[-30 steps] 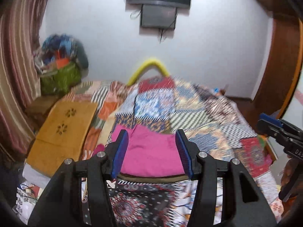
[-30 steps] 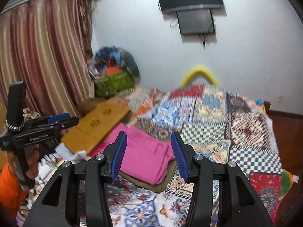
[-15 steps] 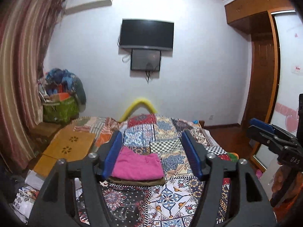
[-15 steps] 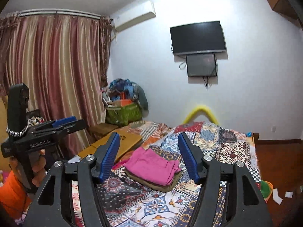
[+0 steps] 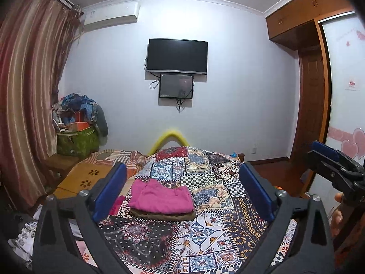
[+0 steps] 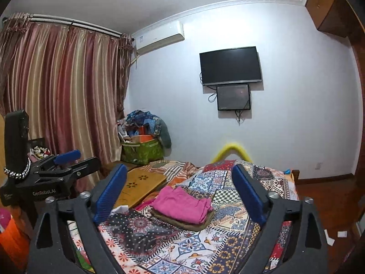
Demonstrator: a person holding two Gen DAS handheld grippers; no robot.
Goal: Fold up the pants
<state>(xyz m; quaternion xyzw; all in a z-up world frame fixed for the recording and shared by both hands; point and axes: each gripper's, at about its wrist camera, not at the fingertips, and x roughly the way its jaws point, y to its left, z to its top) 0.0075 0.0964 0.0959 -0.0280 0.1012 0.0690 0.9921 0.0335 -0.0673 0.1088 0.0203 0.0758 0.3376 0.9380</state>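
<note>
Pink folded pants [image 5: 160, 197] on olive-brown garment [image 5: 163, 215]; patchwork bedspread [image 5: 212, 182] multicolour geometric/floral; curtains [image 6: 63, 91] red-gold striped; gripper pads [image 5: 111, 191] blue; TV [image 5: 176, 56] black.

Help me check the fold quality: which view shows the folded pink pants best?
The left wrist view: the folded pink pants face it squarely, lying on an olive-brown folded garment. The right wrist view shows them at an angle, layered edges visible.
</note>
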